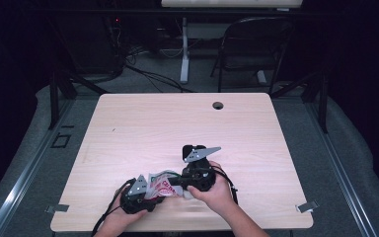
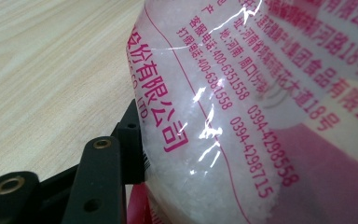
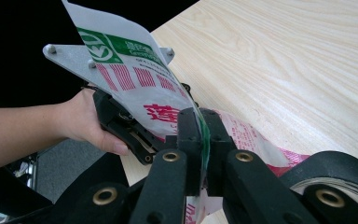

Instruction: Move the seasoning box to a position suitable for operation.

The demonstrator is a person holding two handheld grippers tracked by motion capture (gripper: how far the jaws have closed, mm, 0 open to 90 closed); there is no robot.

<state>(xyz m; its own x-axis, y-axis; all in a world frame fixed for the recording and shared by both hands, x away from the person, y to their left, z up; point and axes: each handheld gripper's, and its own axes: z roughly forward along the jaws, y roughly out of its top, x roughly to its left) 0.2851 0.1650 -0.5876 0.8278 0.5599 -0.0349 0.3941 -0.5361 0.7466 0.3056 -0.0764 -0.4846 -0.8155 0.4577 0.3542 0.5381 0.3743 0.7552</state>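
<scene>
Light wood surface [image 1: 143,123], near edge: a plastic bag [image 1: 160,185] of white granules sits between both claws. Close up, the left gripper view shows pink Chinese print on the bag, with "400-6351558" and "0394-4298715". The right gripper view has a green logo and red stripes instead. Right claw [image 3: 204,140] is pinched tight on the bag's film. Left claw [image 2: 137,140] sits against the bag; can't tell if it's gripping.

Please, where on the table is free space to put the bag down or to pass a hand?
The table is bare from the cable hole at the far edge down to the middle, and along both side edges. It is crowded only at the near edge, where the left hand-held gripper and right hand-held gripper meet at the bag.
</scene>
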